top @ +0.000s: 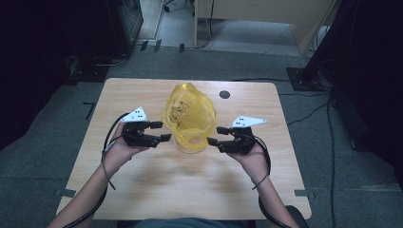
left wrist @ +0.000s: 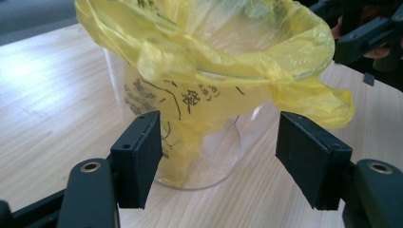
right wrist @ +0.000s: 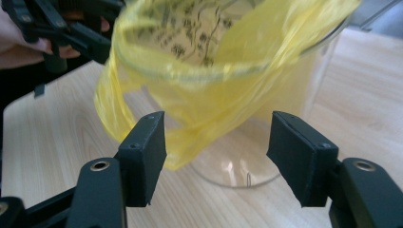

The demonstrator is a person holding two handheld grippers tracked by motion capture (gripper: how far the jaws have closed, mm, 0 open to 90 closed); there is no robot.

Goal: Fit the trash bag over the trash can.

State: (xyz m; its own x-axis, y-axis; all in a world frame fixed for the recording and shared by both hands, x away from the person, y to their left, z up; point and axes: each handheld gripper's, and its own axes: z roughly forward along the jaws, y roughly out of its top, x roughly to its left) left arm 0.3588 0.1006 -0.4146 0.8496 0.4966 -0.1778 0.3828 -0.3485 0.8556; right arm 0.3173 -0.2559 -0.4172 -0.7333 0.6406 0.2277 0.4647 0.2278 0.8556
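Yellow bag [top: 189, 114] is draped inside clear container [left wrist: 209, 161]; left gripper [top: 162, 131] at nine o'clock and right gripper [top: 216, 136] at three o'clock are held agape, empty.

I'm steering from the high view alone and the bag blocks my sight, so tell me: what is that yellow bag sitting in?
Observer: The yellow bag lines a clear container, its edge folded out over the rim.
Operator: Is either claw gripping it?
Observer: No. The left claw is open, with the container's lower part between its jaws but untouched.
Operator: And the right one?
Observer: The right claw is open too, with a loose flap of bag hanging just beyond its jaws.
Operator: Anything on the bag?
Observer: Black printed characters on the film.
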